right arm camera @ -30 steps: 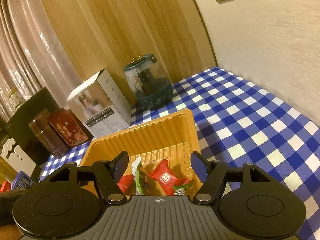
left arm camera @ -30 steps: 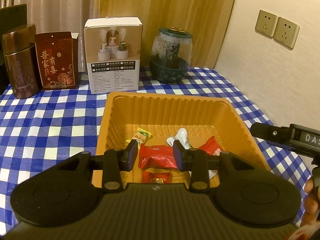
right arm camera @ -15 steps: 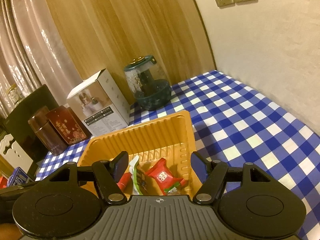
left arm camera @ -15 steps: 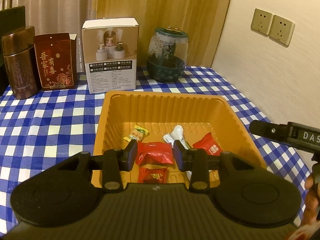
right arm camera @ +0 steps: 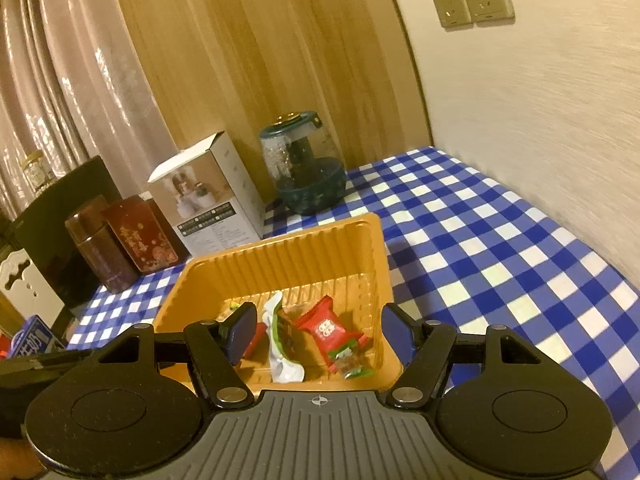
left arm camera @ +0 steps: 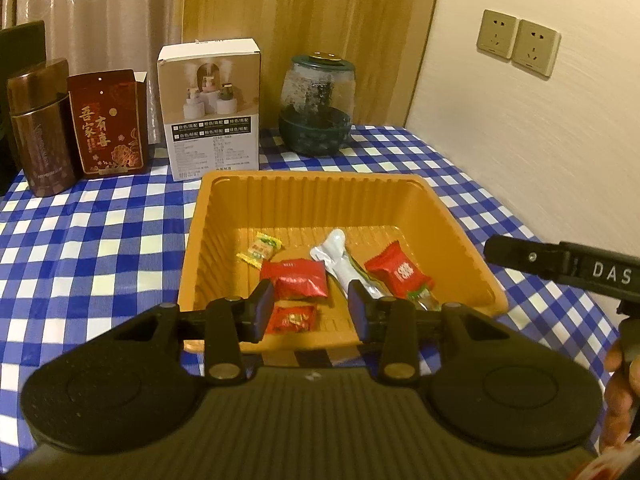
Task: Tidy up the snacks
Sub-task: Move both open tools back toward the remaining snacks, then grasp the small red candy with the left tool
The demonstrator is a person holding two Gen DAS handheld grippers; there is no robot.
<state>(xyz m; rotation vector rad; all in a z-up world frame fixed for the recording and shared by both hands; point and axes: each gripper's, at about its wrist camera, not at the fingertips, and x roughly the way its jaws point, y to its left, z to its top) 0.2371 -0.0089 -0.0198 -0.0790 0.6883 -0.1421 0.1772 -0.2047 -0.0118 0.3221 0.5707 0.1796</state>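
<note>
An orange plastic tray [left arm camera: 312,196] sits on the blue checked tablecloth and holds several wrapped snacks: a yellow candy [left arm camera: 260,249], a large red packet [left arm camera: 298,278], a small red candy [left arm camera: 291,318], a white sachet [left arm camera: 340,264] and a red candy with white print [left arm camera: 398,272]. My left gripper [left arm camera: 311,308] is open and empty above the tray's near edge. My right gripper [right arm camera: 318,334] is open and empty, above the tray's [right arm camera: 280,256] near right side, with the red printed candy [right arm camera: 326,330] and white sachet [right arm camera: 280,344] between its fingers in view.
At the back of the table stand a brown tin [left arm camera: 40,128], a red box [left arm camera: 106,120], a white carton [left arm camera: 210,108] and a glass jar with a green lid [left arm camera: 318,104]. The wall with sockets [left arm camera: 518,42] is on the right.
Both grippers have drawn back and up from the tray. More of the tray and table shows in each view. The snacks have not moved.
</note>
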